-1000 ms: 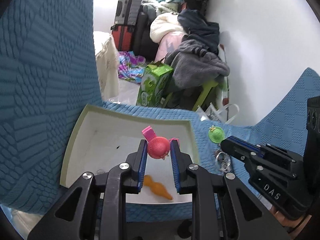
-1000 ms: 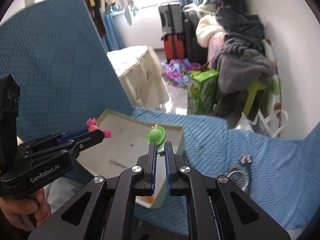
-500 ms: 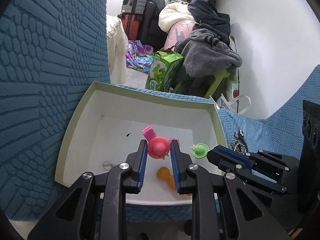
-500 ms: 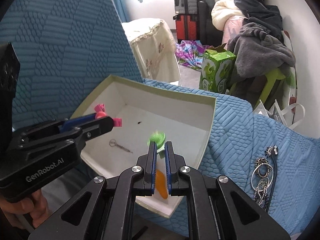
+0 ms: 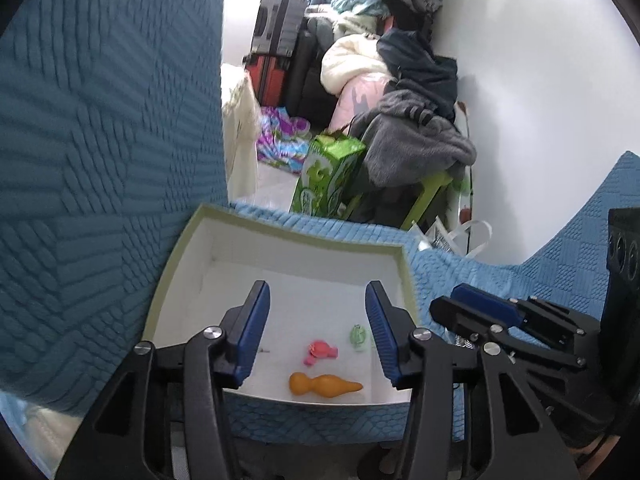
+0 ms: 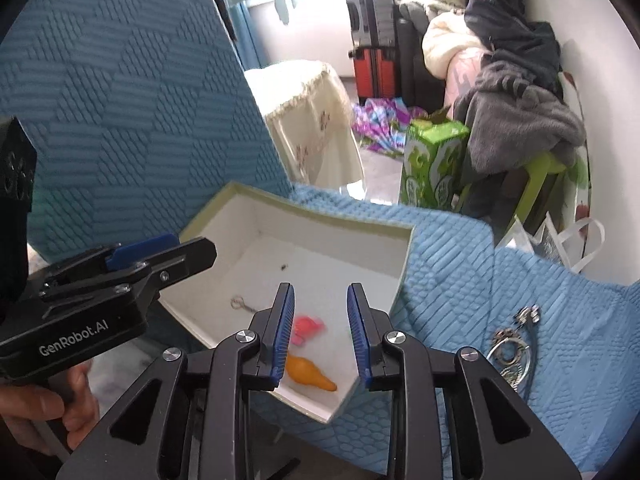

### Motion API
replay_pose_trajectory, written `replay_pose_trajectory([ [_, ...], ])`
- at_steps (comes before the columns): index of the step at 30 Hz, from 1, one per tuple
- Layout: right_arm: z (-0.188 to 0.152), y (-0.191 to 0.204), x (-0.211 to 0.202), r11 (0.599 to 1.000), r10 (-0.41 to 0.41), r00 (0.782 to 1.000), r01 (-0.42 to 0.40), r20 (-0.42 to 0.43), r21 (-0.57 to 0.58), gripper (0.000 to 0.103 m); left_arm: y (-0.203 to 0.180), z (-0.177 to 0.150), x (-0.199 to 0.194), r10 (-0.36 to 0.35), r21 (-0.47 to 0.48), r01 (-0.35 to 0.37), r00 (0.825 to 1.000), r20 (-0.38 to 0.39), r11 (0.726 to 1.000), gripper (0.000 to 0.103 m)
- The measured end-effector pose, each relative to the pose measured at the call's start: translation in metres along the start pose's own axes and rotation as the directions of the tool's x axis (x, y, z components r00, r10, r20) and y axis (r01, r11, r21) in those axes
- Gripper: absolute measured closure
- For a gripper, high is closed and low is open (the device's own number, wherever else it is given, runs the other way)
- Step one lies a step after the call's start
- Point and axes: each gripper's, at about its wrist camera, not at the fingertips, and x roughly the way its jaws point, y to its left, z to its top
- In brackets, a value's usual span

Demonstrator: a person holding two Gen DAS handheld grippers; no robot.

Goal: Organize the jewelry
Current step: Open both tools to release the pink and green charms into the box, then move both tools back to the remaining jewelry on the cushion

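Observation:
A white box with a green rim (image 5: 280, 228) (image 6: 320, 210) lies on the blue quilted cover. Inside it lie a pink hair clip (image 5: 320, 350) (image 6: 306, 326), a green hair clip (image 5: 359, 336) and an orange piece (image 5: 324, 385) (image 6: 310, 370). A small silver ring piece (image 6: 240, 303) lies on the box floor. My left gripper (image 5: 318, 336) is open and empty above the box. My right gripper (image 6: 320, 332) is open and empty above the box's near corner. A heap of silver jewelry (image 6: 514, 344) lies on the cover to the right of the box.
The blue cover (image 6: 460, 280) drapes a seat with a raised back at the left (image 5: 100, 160). Beyond its edge stand a green carton (image 5: 328, 176), suitcases (image 5: 276, 48), piled clothes (image 5: 412, 120) and a white bag (image 6: 568, 240).
Both grippers opened. The pink clip dropped from the left gripper and the green clip from the right gripper onto the box floor.

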Motion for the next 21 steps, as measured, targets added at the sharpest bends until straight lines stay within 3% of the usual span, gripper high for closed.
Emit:
replay_pose_trajectory([
  [8,0.013,-0.019,-0.066,1.0,-0.022,0.994,0.022,0.106,0.001,0.078,-0.041,0.012,-0.037,-0.049,0.033,0.046,0.995,0.087,0.998,0.053],
  [15,0.003,-0.047,-0.096,0.999,-0.048,0.988,0.044,0.148,0.03,0.078,-0.081,0.003,-0.045,-0.101,0.083,0.092,0.989,0.11,0.992,0.053],
  [21,-0.024,-0.073,-0.108,0.995,-0.091,0.984,0.083,0.155,0.06,0.078,-0.108,-0.014,-0.031,-0.152,0.093,0.145,0.986,0.074,0.985,0.053],
])
